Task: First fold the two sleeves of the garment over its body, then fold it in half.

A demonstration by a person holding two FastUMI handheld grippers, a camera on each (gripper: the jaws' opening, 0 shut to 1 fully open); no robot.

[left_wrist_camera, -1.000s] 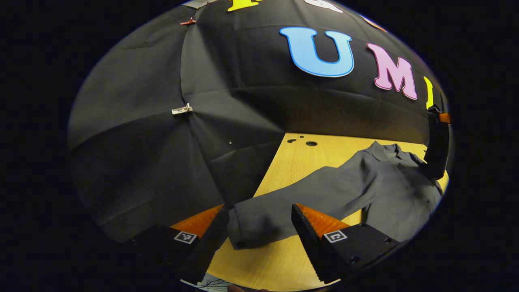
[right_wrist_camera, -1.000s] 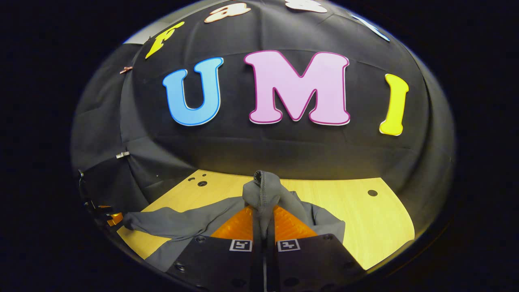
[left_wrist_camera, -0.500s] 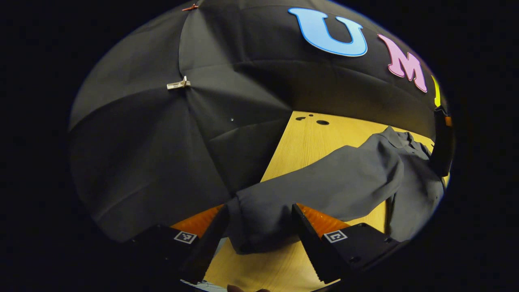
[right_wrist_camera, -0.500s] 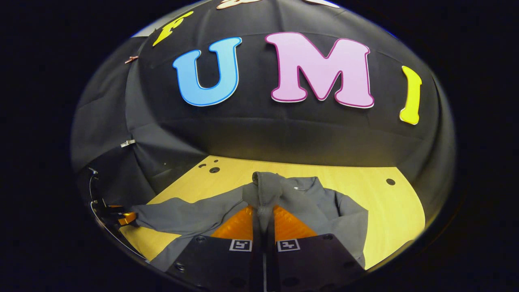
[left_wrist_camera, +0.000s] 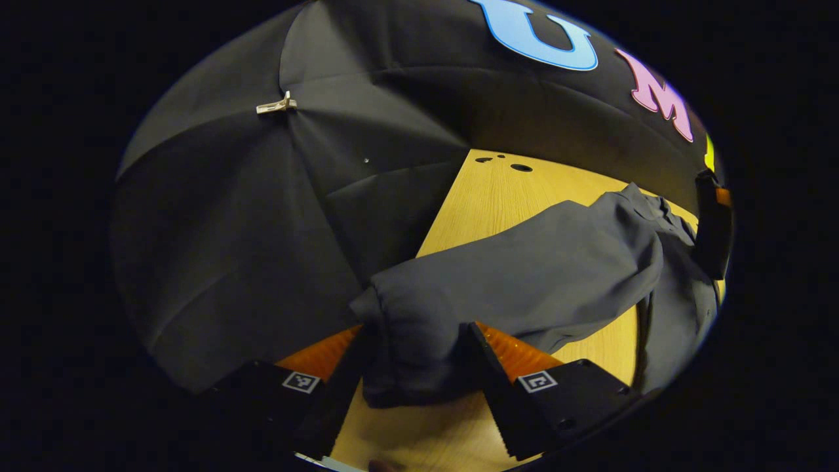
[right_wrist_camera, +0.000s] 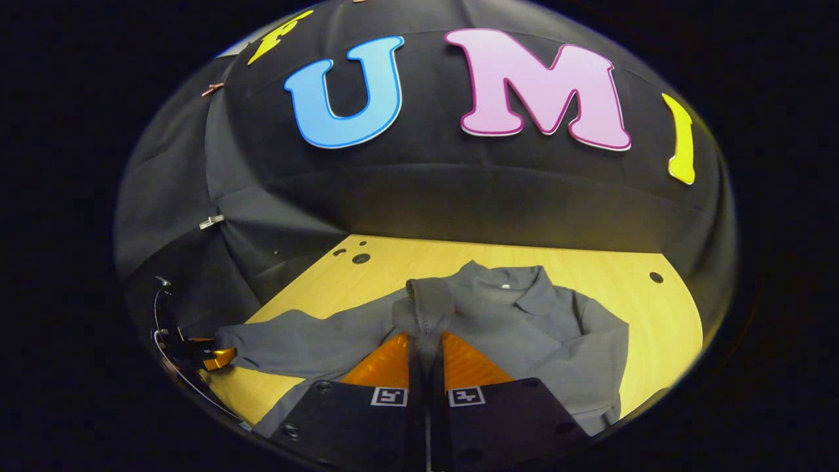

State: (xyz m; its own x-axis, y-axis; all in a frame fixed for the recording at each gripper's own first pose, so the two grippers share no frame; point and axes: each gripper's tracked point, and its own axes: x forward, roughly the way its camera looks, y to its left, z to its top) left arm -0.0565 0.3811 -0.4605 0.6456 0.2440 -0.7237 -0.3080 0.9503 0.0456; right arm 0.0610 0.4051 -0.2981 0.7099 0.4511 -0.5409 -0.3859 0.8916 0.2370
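Sleeve-folding step: right gripper pinches one cuff, left gripper half-open around the other sleeve, which next needs clamping and carrying toward 3 o'clock over the garment

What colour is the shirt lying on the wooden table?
Plain dark grey shirt, no pattern; the right gripper view shows it best.

Wooden tabletop — pale, straight-grained — lay under the lamp glare, with a few small dark holes near its far left corner and one more hole toward the right edge. Behind stood the black cloth wall, creased at its seams, pinned with a small metal clip and, higher up, a reddish clip.
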